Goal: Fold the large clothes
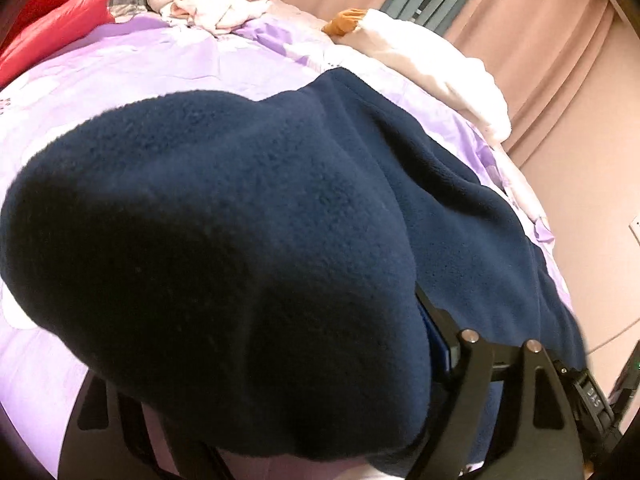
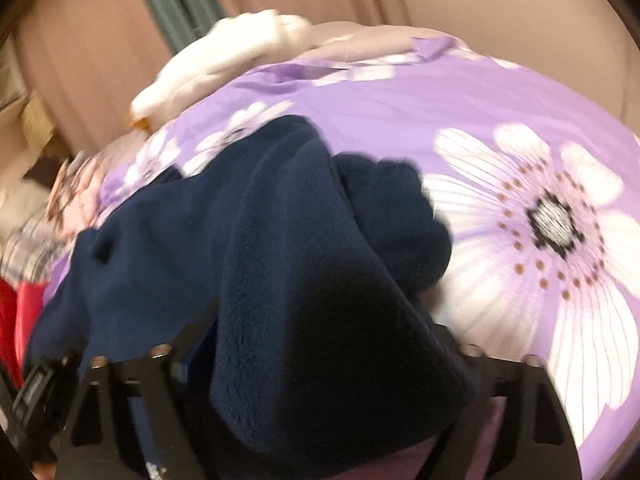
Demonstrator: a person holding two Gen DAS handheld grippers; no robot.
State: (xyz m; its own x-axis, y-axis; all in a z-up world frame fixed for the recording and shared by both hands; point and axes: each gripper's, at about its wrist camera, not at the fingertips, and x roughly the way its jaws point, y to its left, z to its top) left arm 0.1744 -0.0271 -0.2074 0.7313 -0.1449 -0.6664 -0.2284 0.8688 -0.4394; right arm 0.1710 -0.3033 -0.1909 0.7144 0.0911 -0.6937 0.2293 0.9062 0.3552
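Note:
A navy fleece garment (image 1: 240,200) lies bunched on a purple floral bedspread (image 1: 120,60). In the left wrist view a thick fold of it bulges up between the fingers of my left gripper (image 1: 272,360) and hides the tips. The black finger arms stand wide apart and the cloth rests loosely between them. In the right wrist view the same fleece (image 2: 192,240) drapes over my right gripper (image 2: 320,352). Its arms are also spread wide, with a fold lying between them unpinched. The bedspread (image 2: 400,100) shows a large white flower to the right.
A white garment (image 1: 440,64) with an orange-brown piece lies at the bed's far edge. A pile of pale pink clothes (image 1: 224,4) and a red cushion (image 1: 52,32) sit at the far left. Pink curtains (image 1: 540,40) hang behind the bed.

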